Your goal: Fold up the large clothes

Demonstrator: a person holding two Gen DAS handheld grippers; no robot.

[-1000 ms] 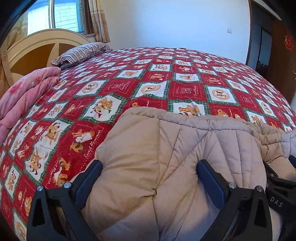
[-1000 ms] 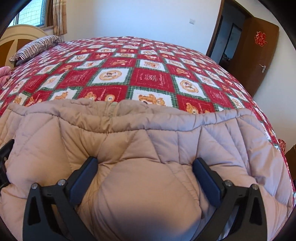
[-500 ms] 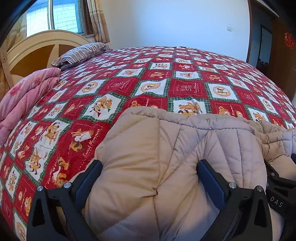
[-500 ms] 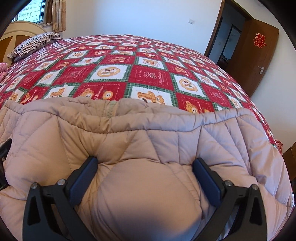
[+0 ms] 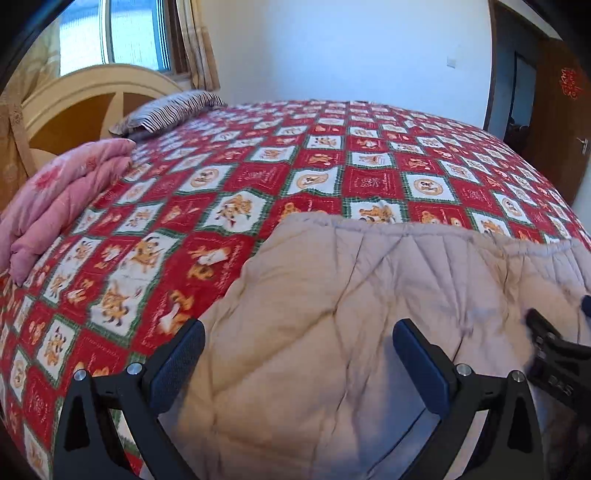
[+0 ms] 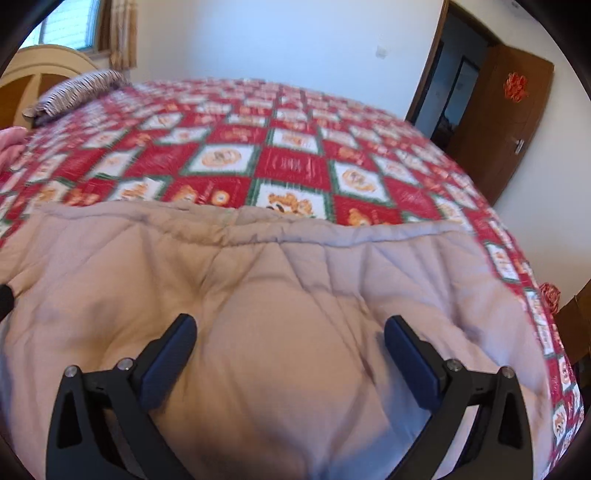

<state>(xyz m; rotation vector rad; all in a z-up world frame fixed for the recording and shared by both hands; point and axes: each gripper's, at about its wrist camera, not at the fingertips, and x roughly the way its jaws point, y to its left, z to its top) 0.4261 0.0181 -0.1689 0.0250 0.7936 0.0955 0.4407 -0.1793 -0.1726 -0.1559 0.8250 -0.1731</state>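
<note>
Bed: wide bedspread (image 5: 373, 181) in red, white and green squares with cartoon prints, covering the whole surface.
Head end: cream wooden headboard (image 5: 92, 96), a striped pillow (image 5: 170, 110) and a folded pink quilt (image 5: 55, 192) along the bed's left edge.
Background: white wall, a window (image 5: 125, 33) with curtains, a brown door (image 6: 498, 122) standing open on the right.
Garment: beige quilted coat (image 5: 369, 314) lies flat at the near edge of the bed, its seamed far edge running straight across.
Left gripper (image 5: 297, 354): fingers spread wide above the coat's left part, nothing held.
Right gripper (image 6: 290, 347): fingers spread wide above the coat's middle, nothing held.
Image quality: right wrist view is motion-blurred.
</note>
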